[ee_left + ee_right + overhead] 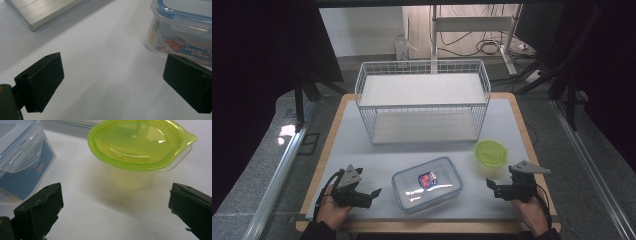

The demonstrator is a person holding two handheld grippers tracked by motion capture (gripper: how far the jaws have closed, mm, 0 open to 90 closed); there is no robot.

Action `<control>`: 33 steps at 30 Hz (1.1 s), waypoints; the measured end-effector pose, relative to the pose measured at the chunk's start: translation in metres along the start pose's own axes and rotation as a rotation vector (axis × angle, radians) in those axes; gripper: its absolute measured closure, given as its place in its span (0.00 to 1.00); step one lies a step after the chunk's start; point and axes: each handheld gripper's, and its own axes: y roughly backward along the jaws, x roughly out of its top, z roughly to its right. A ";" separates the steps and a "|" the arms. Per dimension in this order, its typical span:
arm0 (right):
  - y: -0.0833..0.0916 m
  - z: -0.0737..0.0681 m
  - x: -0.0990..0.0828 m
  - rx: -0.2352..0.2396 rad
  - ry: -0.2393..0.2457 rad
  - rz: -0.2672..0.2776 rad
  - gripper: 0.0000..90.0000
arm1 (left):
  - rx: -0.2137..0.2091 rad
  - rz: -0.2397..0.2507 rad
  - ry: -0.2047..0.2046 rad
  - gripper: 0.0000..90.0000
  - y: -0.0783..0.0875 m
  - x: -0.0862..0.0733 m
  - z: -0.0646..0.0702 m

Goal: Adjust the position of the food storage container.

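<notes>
A clear lidded box with a blue rim point(427, 184) lies at the front middle of the white mat; it also shows in the left gripper view point(182, 27) and the right gripper view point(22, 160). A small cup with a yellow-green lid point(490, 152) stands to its right, seen up close in the right gripper view point(140, 150). My left gripper point(374, 196) rests open on the mat left of the box, nothing between its jaws point(112, 87). My right gripper point(489, 187) is open too, just in front of the cup and apart from it point(116, 210).
A white wire shelf rack point(422, 100) with two levels stands across the back of the mat; its base edge point(45, 12) shows in the left gripper view. The wooden table edge point(532, 140) frames the mat. Bare mat lies between the rack and the box.
</notes>
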 end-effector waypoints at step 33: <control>-0.001 -0.020 0.070 0.039 0.097 -0.016 0.93 | 0.023 0.005 0.010 0.04 0.003 0.001 -0.001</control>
